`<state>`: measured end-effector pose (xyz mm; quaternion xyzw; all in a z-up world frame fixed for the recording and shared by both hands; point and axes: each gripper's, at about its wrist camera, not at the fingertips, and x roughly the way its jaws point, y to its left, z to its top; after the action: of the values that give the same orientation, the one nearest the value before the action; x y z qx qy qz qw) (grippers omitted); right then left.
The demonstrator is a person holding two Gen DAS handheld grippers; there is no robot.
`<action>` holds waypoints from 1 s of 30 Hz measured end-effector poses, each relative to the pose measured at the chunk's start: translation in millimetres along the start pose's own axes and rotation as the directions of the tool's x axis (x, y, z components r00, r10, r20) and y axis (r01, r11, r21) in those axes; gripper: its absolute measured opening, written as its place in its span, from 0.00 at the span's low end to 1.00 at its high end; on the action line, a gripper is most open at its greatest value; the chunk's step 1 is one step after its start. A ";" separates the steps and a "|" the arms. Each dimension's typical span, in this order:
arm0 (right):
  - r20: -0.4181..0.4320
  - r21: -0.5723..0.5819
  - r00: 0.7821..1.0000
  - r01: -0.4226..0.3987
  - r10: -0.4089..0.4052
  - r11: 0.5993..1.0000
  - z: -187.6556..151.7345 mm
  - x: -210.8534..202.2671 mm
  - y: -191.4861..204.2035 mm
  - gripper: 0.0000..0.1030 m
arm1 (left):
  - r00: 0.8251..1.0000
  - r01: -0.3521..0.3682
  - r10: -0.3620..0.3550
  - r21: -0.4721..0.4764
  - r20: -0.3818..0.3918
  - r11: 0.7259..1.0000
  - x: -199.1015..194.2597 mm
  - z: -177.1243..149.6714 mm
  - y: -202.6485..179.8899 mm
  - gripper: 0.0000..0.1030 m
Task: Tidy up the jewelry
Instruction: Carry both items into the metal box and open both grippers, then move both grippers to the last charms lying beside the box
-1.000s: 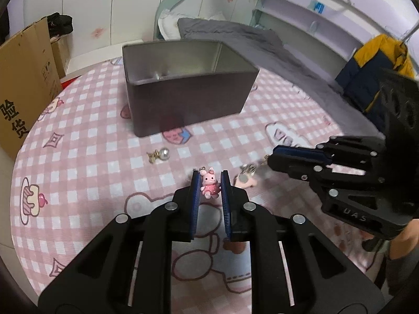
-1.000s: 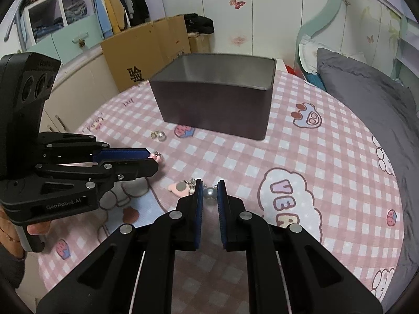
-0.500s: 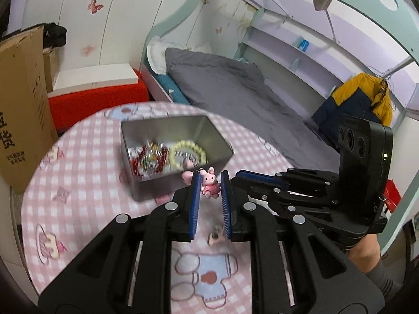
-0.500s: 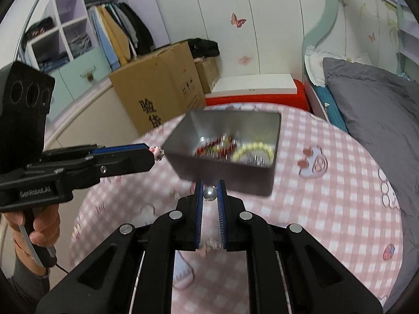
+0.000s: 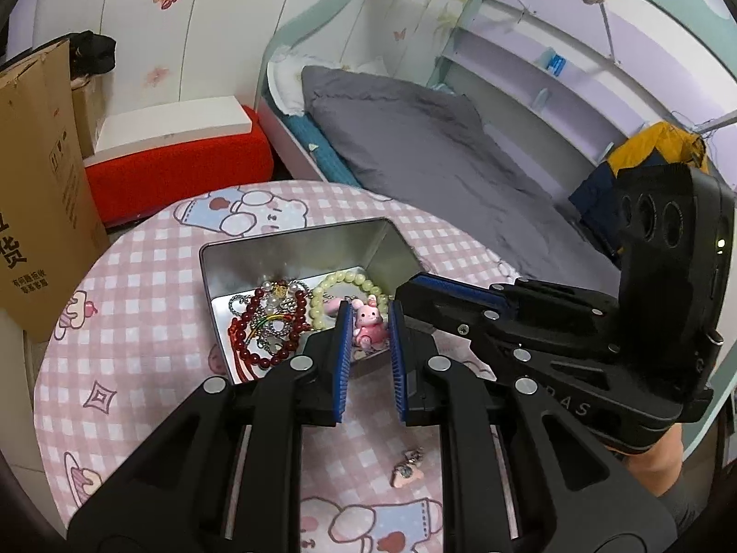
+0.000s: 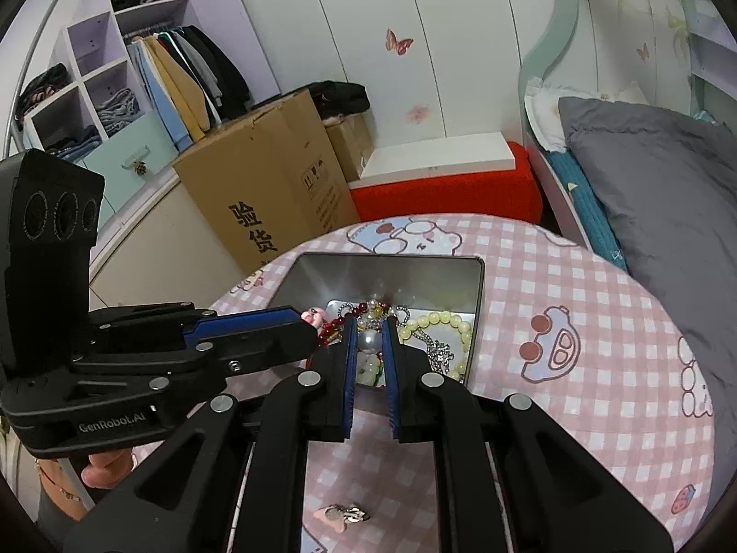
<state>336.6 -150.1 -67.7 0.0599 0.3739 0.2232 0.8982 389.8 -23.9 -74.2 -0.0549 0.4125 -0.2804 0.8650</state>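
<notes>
My left gripper [image 5: 367, 329] is shut on a pink bunny charm [image 5: 368, 325] and holds it above the near edge of the open metal tin [image 5: 295, 249]. My right gripper [image 6: 369, 338] is shut on a pearl earring [image 6: 369, 340] over the same tin [image 6: 322, 272]. Inside the tin lie a red bead bracelet [image 5: 258, 345], a pale green bead bracelet [image 5: 341, 281] and silver chains [image 6: 435, 350]. The right gripper's body [image 5: 576, 322] sits close on the right in the left wrist view; the left gripper's body [image 6: 152, 345] shows at the left in the right wrist view.
A small pink charm with a silver piece [image 5: 407, 472] lies on the pink checked tablecloth [image 6: 576, 322] near me; it also shows in the right wrist view [image 6: 341, 514]. A cardboard box [image 6: 271, 184], a red stool [image 6: 442, 189] and a bed [image 5: 437, 161] stand beyond the round table.
Both grippers have lifted from the tablecloth with their pieces and now hang over the tin, whose contents have come into view. The jaws stay shut.
</notes>
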 end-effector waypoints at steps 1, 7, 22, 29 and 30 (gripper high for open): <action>-0.007 0.000 1.000 0.003 -0.003 1.000 -1.0 3.5 -1.0 0.09 | 1.000 -0.002 0.002 -0.001 -0.008 1.000 4.0 -0.1 1.5 0.15; -0.032 0.011 0.999 0.003 -0.003 1.000 -4.8 15.2 -7.5 0.09 | 0.999 -0.018 0.018 -0.012 -0.028 1.000 16.7 0.4 5.7 0.15; -0.030 0.025 1.000 -0.004 0.005 1.000 -8.0 6.5 -10.0 0.12 | 0.999 -0.043 0.042 -0.038 -0.034 0.998 13.5 -2.4 13.8 0.16; -0.008 -0.001 1.000 -0.009 0.009 1.000 -19.2 -19.0 0.5 0.12 | 0.997 -0.076 0.077 -0.015 0.006 0.997 -18.3 -22.2 6.6 0.30; -0.010 -0.005 1.000 -0.011 0.011 1.000 -22.8 -21.7 2.0 0.12 | 0.996 -0.088 0.088 -0.012 0.016 0.996 -22.8 -25.7 5.6 0.41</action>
<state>306.5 -159.3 -69.5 0.0588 0.3776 0.2296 0.8951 361.7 -3.6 -77.3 -0.0440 0.4092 -0.2392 0.8795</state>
